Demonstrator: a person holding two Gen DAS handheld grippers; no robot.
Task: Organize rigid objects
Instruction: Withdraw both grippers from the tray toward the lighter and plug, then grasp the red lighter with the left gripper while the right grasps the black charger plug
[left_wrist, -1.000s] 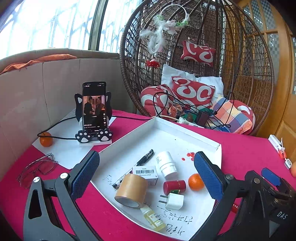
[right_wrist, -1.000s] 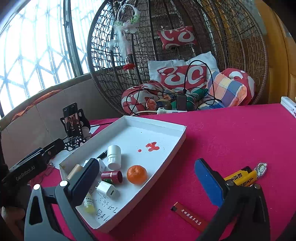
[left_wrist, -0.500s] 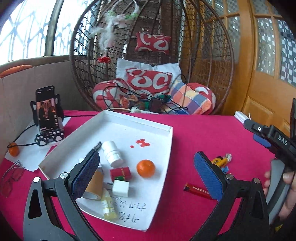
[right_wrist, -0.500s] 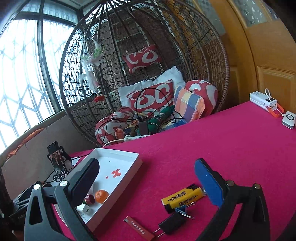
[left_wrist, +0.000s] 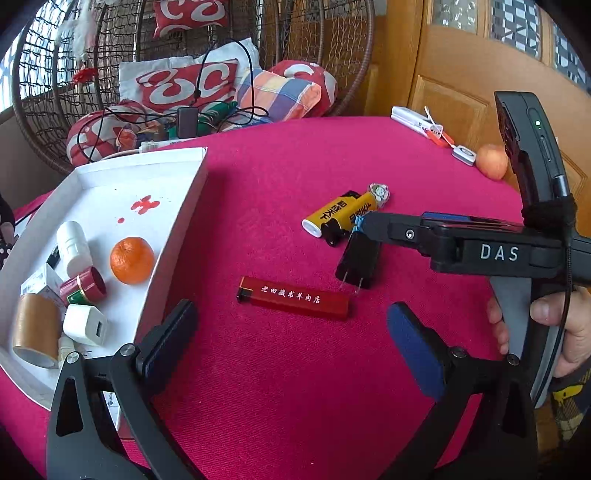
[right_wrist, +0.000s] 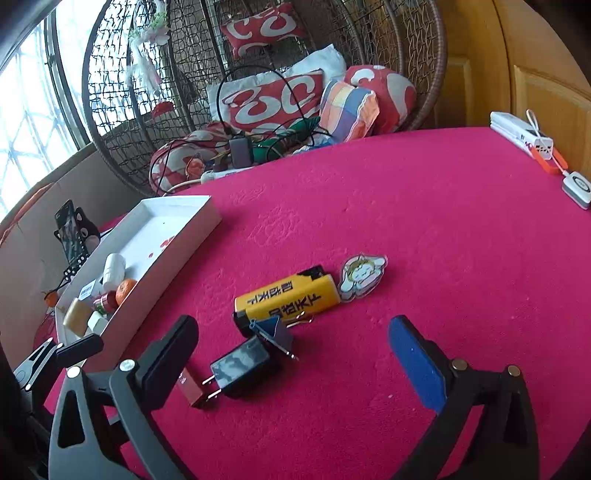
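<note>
On the red cloth lie a red lighter (left_wrist: 293, 297), a black plug adapter (left_wrist: 358, 258) (right_wrist: 242, 365), a yellow lighter (left_wrist: 341, 212) (right_wrist: 291, 297) and a cartoon keychain charm (right_wrist: 360, 277). My left gripper (left_wrist: 291, 339) stands open just in front of the red lighter, nothing between its fingers. My right gripper (right_wrist: 291, 350) is open too, low over the black adapter and yellow lighter. In the left wrist view the right gripper's body comes in from the right above the adapter. The white tray (left_wrist: 177, 221) at left holds an orange (left_wrist: 132, 260), a white bottle, a tape roll and a white charger.
A wicker hanging chair (right_wrist: 258, 55) with cushions and cables stands behind the table. A white power bank (right_wrist: 521, 138) and a small round device (right_wrist: 576, 186) lie at the far right edge, an apple (left_wrist: 491, 161) beside them. A phone on a stand (right_wrist: 70, 230) sits far left.
Both grippers have swung right, away from the tray, and dropped toward the loose items on the cloth. The right gripper now sits close over the adapter and yellow lighter.
</note>
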